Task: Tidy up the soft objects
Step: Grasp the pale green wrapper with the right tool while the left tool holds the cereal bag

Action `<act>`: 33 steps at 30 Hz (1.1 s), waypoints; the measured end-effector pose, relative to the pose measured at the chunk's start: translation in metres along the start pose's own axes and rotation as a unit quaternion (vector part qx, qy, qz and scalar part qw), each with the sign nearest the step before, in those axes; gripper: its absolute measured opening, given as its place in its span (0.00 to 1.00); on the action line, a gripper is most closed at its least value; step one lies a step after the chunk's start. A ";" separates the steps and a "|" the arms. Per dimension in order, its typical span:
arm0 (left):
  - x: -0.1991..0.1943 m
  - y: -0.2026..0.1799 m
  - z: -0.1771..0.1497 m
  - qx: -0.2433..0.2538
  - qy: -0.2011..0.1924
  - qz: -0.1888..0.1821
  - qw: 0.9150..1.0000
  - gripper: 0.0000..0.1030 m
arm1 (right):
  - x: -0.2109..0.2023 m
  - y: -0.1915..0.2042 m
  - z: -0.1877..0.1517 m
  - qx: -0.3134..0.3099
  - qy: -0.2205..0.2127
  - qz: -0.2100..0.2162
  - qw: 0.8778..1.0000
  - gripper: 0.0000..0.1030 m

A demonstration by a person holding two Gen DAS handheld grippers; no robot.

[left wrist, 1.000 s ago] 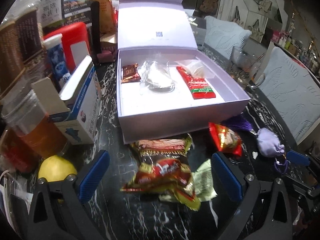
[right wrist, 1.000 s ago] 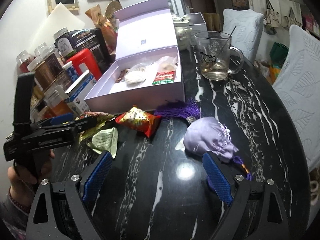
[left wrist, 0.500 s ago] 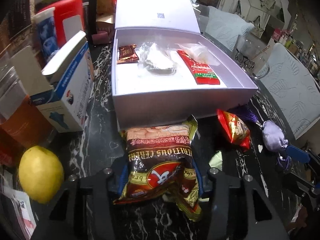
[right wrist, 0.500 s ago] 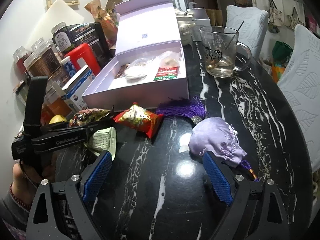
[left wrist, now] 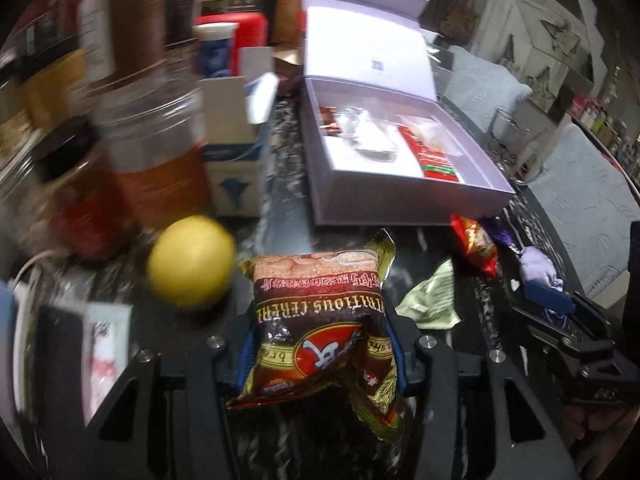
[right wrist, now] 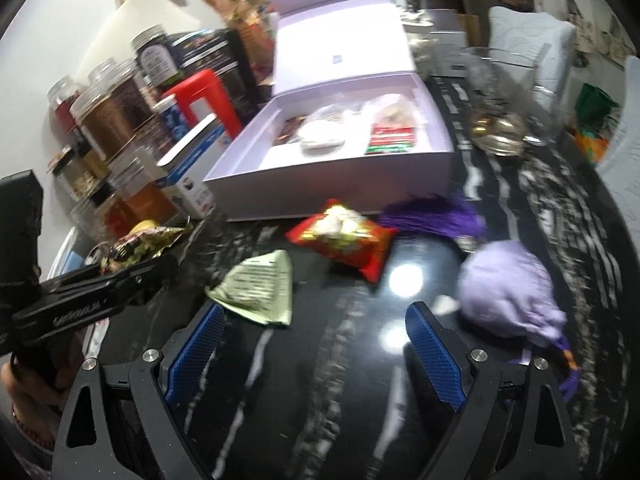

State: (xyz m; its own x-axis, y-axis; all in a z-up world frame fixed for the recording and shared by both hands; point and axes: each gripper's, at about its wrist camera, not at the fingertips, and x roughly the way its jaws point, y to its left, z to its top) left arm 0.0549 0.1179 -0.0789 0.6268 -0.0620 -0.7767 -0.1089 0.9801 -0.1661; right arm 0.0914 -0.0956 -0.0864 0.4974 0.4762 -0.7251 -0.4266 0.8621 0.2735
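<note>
My left gripper [left wrist: 322, 360] is shut on a brown and gold cereal packet [left wrist: 320, 320] and holds it above the black marble table. It also shows in the right wrist view [right wrist: 140, 246]. An open lilac box [left wrist: 400, 160] lies ahead with several packets inside. A pale green sachet [right wrist: 260, 292], a red snack packet [right wrist: 344, 236] and a lilac pouch [right wrist: 508, 292] with a purple tassel [right wrist: 432, 216] lie on the table. My right gripper [right wrist: 316, 352] is open and empty, low over the table between the sachet and the pouch.
A lemon [left wrist: 192, 264], jars [left wrist: 160, 152], a blue and white carton [left wrist: 236, 168] and a red container [right wrist: 204, 100] crowd the left. A glass mug [right wrist: 500, 104] stands right of the box. White chairs [left wrist: 592, 200] lie beyond the table edge.
My left gripper closed on the cereal packet, lifted it and swung left and back from the box. My right gripper moved forward and left over the table, still open.
</note>
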 end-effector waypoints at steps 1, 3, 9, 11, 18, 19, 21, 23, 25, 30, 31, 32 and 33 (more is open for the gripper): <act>-0.001 0.003 -0.002 -0.004 0.001 0.001 1.000 0.49 | 0.004 0.005 0.001 -0.005 0.002 0.003 1.000 0.91; -0.003 0.010 -0.007 -0.016 0.004 0.001 1.000 0.49 | 0.014 0.016 0.003 -0.019 0.008 0.006 1.000 0.91; -0.011 0.023 -0.019 -0.024 0.005 0.007 1.000 0.49 | 0.043 0.041 0.008 -0.052 0.024 0.002 0.998 0.91; -0.013 0.026 -0.020 -0.025 0.003 0.010 1.000 0.49 | 0.049 0.044 0.011 -0.050 0.029 0.005 0.998 0.91; -0.019 0.035 -0.021 -0.036 -0.005 0.005 0.999 0.49 | 0.064 0.053 0.013 -0.060 0.044 -0.021 0.997 0.91; -0.019 0.035 -0.021 -0.037 -0.006 0.002 0.999 0.49 | 0.066 0.055 0.013 -0.066 0.043 -0.026 0.997 0.90; -0.020 0.035 -0.021 -0.039 -0.007 -0.001 0.999 0.49 | 0.067 0.060 0.012 -0.082 0.042 -0.045 0.995 0.83; -0.022 0.034 -0.022 -0.040 -0.008 -0.003 0.999 0.49 | 0.067 0.064 0.011 -0.102 0.041 -0.064 0.992 0.75; -0.024 0.033 -0.024 -0.039 -0.009 -0.003 0.999 0.49 | 0.066 0.065 0.008 -0.109 0.035 -0.076 0.990 0.68; -0.026 0.029 -0.026 -0.037 -0.009 -0.005 0.999 0.49 | 0.060 0.065 0.002 -0.112 0.031 -0.072 0.991 0.56; -0.026 0.029 -0.026 -0.036 -0.009 -0.005 0.999 0.49 | 0.059 0.064 0.000 -0.110 0.030 -0.072 0.991 0.55; -0.027 0.027 -0.027 -0.036 -0.009 -0.006 0.999 0.49 | 0.058 0.064 -0.001 -0.107 0.028 -0.069 0.991 0.51; -0.028 0.026 -0.028 -0.035 -0.010 -0.005 0.999 0.49 | 0.056 0.062 -0.002 -0.103 0.027 -0.066 0.992 0.46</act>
State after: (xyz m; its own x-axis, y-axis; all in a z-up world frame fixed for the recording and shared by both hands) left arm 0.0128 0.1394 -0.0787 0.6429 -0.0683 -0.7629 -0.1556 0.9636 -0.2173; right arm 0.0911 -0.0157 -0.1110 0.5205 0.3468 -0.7803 -0.5087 0.8599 0.0429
